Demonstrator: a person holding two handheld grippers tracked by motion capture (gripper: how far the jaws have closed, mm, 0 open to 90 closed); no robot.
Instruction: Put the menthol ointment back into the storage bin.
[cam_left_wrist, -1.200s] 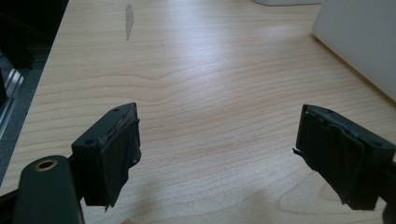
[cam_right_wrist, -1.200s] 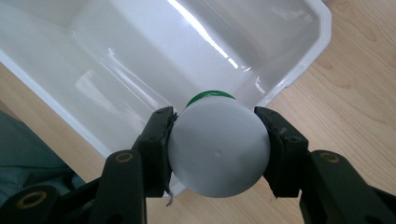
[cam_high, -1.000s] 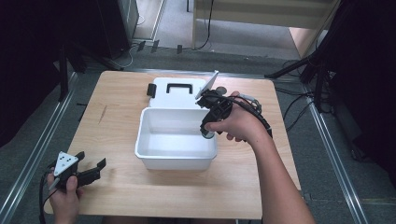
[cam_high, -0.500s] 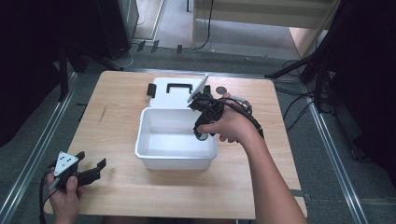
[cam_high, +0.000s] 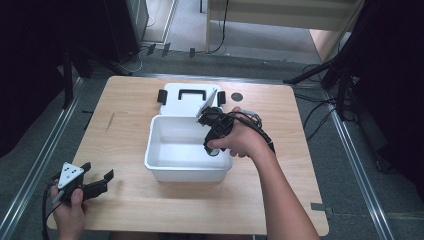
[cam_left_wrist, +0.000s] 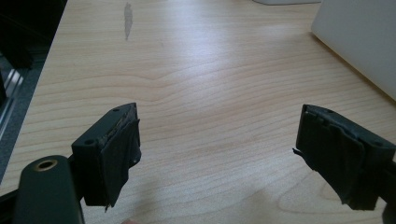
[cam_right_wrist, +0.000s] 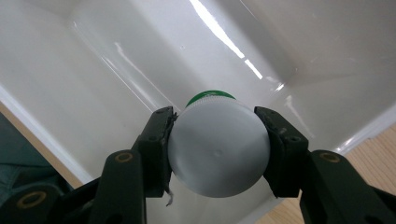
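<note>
In the right gripper view my right gripper (cam_right_wrist: 215, 154) is shut on a white round bottle (cam_right_wrist: 218, 140) with a green end (cam_right_wrist: 210, 96), seen bottom-first. It hangs inside a white plastic bin (cam_right_wrist: 116, 51). From the high view, the bin (cam_high: 165, 165) sits mid-table and my right gripper (cam_high: 214, 142) dips over its right side, pointing down into it. My left gripper (cam_high: 96, 182) rests near the table's front left corner. Its jaws stand wide apart over bare wood in the left gripper view, and the left gripper (cam_left_wrist: 217, 154) holds nothing.
The bin's white lid (cam_high: 186, 102) with black handle and latches lies flat just behind the bin. A small dark round thing (cam_high: 237, 96) sits on the table right of the lid. The bin's corner (cam_left_wrist: 359, 42) shows at the upper right of the left gripper view.
My right gripper has carried the bottle leftward and down, from over the bin's right rim into the bin. The left gripper has stayed put.
</note>
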